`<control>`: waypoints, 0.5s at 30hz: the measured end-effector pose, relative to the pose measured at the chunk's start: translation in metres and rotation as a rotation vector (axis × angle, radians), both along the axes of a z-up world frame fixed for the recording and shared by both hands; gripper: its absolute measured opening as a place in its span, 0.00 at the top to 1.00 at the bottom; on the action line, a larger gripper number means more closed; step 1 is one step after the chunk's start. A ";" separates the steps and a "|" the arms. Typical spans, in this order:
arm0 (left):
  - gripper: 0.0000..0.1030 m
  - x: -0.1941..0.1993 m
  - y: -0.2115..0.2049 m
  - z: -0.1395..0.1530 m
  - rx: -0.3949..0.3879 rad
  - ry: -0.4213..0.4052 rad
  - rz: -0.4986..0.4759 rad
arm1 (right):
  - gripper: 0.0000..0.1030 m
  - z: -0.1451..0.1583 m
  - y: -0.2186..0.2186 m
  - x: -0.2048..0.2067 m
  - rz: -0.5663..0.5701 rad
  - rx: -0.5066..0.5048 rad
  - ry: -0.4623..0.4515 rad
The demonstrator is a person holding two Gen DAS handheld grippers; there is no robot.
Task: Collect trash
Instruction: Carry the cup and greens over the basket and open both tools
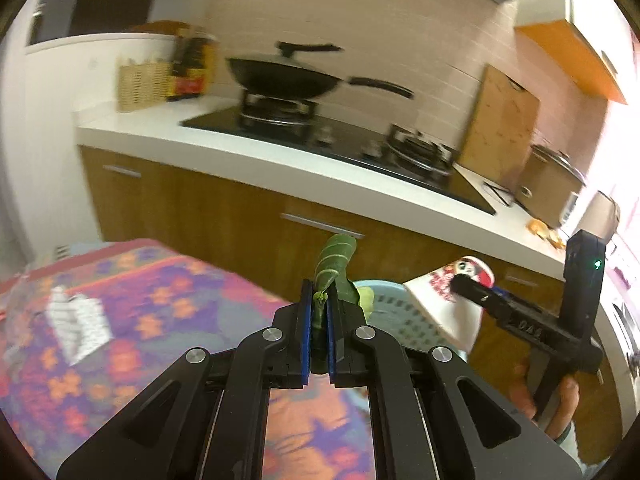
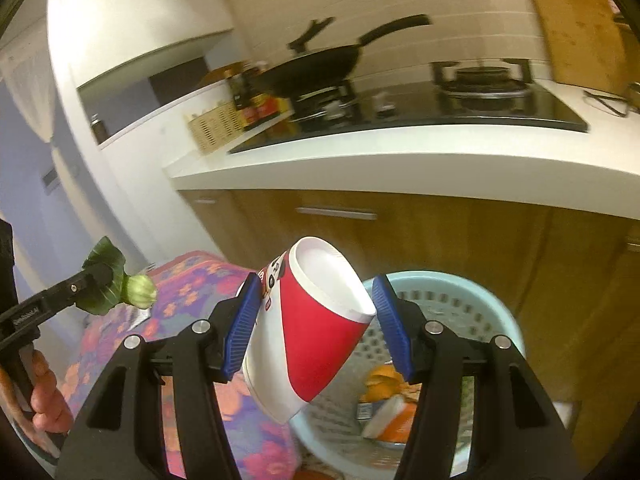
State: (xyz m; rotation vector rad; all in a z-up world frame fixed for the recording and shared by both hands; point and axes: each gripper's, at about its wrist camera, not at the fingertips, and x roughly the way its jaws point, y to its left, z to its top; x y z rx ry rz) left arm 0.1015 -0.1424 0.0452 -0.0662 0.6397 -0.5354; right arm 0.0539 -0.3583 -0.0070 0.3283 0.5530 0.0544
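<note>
The left hand-held gripper (image 1: 320,312) is clamped nearly closed, while the right hand-held gripper (image 2: 316,320) is spread wide.

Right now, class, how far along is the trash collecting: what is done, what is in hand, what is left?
Done: the basket already holds orange peel and a carton. In hand: the left hand-held gripper is shut on a leafy stalk; the cup sits between the right hand-held gripper pads over the basket. Left: drop both in, then fetch the crumpled paper lying on the tablecloth.

White counter (image 1: 256,160), wood cabinets (image 1: 224,216), apparently tiled wall (image 1: 360,32)
</note>
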 end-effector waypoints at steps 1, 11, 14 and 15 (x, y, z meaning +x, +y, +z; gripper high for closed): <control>0.96 0.002 -0.012 -0.001 0.011 0.002 -0.014 | 0.48 -0.001 -0.006 -0.001 -0.008 0.004 0.002; 0.96 0.019 -0.097 -0.029 0.140 0.047 -0.103 | 0.48 -0.038 -0.059 0.006 -0.109 0.050 0.089; 0.96 0.024 -0.112 -0.037 0.153 0.070 -0.124 | 0.48 -0.049 -0.069 0.008 -0.133 0.066 0.117; 0.96 0.025 -0.118 -0.040 0.161 0.075 -0.130 | 0.48 -0.051 -0.072 0.009 -0.138 0.072 0.125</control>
